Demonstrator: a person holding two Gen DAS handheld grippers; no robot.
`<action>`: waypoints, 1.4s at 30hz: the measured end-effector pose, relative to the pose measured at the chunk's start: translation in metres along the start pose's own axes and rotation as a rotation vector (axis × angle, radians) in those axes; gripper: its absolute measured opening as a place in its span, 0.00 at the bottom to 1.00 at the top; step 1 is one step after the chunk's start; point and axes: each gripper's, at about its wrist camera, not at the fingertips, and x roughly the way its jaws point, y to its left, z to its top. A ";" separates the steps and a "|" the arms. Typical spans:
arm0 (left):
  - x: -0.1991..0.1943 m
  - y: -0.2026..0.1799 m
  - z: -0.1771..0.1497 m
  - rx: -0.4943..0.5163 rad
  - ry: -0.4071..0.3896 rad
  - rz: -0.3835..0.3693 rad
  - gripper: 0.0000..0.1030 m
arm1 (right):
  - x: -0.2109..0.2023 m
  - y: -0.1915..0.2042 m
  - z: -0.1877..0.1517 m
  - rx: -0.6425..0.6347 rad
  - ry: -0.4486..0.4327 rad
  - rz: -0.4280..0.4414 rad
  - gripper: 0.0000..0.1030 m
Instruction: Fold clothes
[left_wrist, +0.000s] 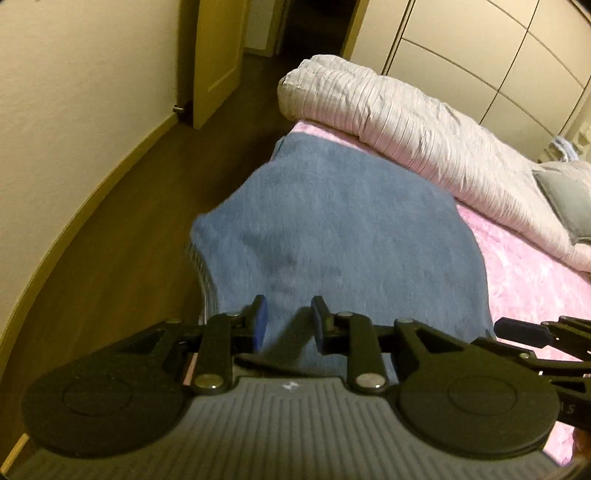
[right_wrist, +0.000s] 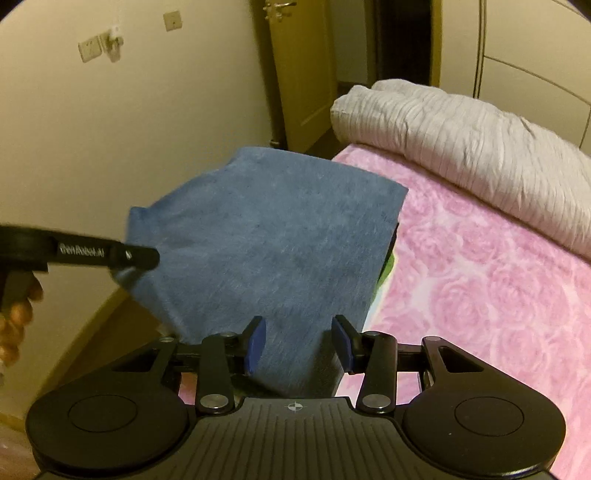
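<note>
Blue fleece garment (right_wrist: 266, 236) w/ "GenRobot.AI" left gripper (right_wrist: 127, 267) alongside

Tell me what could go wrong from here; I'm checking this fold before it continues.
1. Both the left gripper and right gripper have their jaws apart around the blue garment, so it could slip free.
2. The garment overhangs the bed edge above the floor and might slide down.

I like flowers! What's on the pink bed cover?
The bed cover is pink with a rose pattern, clearest in the right wrist view.
</note>
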 end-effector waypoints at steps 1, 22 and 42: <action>0.001 -0.003 -0.004 0.008 0.002 0.021 0.21 | 0.005 0.000 -0.004 -0.003 0.026 -0.001 0.43; -0.133 -0.113 -0.044 -0.056 -0.032 0.238 0.47 | -0.115 -0.038 -0.034 0.048 0.001 0.155 0.44; -0.231 -0.317 -0.119 -0.345 -0.148 0.539 0.55 | -0.231 -0.163 -0.061 -0.256 -0.002 0.346 0.48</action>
